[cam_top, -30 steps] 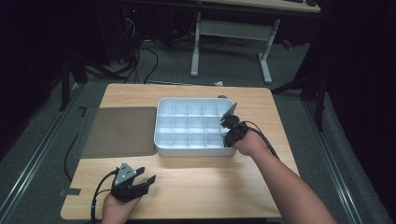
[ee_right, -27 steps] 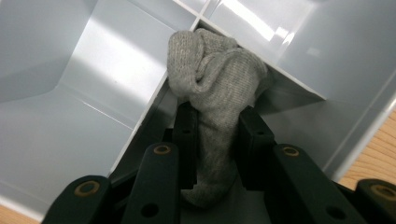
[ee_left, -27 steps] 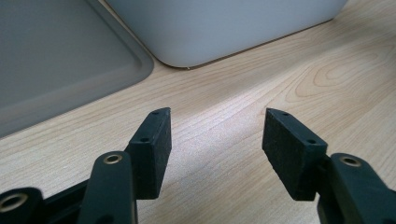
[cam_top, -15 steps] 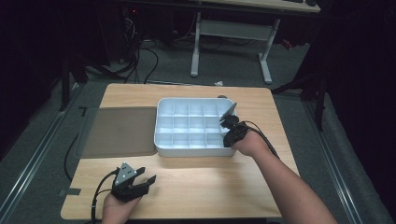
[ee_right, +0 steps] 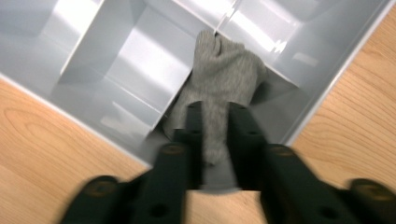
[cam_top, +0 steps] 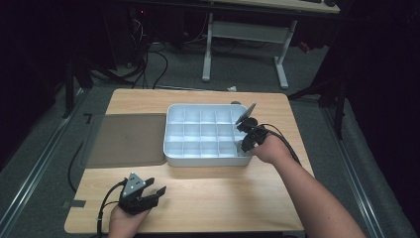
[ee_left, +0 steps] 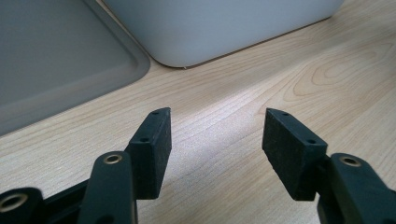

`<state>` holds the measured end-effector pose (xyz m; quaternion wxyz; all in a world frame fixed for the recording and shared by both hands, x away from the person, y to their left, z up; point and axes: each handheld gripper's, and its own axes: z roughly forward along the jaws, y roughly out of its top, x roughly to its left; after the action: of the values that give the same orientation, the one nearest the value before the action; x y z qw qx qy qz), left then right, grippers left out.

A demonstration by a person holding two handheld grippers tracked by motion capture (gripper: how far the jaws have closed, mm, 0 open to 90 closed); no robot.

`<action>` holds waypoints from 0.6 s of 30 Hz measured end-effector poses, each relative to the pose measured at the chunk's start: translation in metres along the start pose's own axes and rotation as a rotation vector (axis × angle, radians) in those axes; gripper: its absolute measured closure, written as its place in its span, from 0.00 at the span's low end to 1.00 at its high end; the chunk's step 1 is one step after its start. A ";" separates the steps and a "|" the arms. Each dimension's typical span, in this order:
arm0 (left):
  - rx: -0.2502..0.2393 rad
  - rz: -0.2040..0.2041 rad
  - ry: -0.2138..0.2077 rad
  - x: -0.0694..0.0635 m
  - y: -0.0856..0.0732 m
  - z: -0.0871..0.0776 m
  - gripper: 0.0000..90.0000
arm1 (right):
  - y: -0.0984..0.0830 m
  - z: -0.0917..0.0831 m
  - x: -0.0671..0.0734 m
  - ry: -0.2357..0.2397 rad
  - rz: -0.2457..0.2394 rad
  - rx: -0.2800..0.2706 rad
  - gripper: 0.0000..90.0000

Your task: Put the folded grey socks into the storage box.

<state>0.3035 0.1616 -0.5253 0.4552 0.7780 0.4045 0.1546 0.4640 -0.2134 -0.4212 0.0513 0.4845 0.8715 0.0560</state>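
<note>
Right gripper view shows the right hand-held gripper (ee_right: 215,116), jaws just closing, clamped on a grey sock (ee_right: 224,74) over the white tray (ee_right: 116,60).

My right gripper (ee_right: 215,116) hung tilted downward at the far right, its jaws just closed and pinched tight. My left gripper (ee_left: 215,135) rested low at the near left, jaws spread wide.

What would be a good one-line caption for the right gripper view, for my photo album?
The right gripper pinches a grey knitted cloth between its black fingers, over a corner of the white compartment tray.
</note>
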 end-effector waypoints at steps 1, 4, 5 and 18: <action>0.000 0.000 0.000 0.000 0.000 0.000 0.48 | -0.001 0.002 0.001 -0.002 0.006 0.017 0.98; 0.000 -0.001 -0.001 0.000 0.000 0.000 0.48 | -0.004 0.012 0.001 -0.026 0.002 0.049 0.99; 0.001 -0.001 -0.002 0.000 0.000 0.000 0.48 | -0.004 0.015 0.001 -0.021 0.025 0.060 0.99; 0.006 -0.004 -0.003 0.001 -0.001 0.000 0.48 | -0.004 0.026 0.000 0.020 0.041 0.064 0.93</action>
<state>0.3040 0.1624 -0.5261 0.4538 0.7787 0.4058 0.1515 0.4642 -0.2138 -0.4480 0.0259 0.5032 0.8631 0.0342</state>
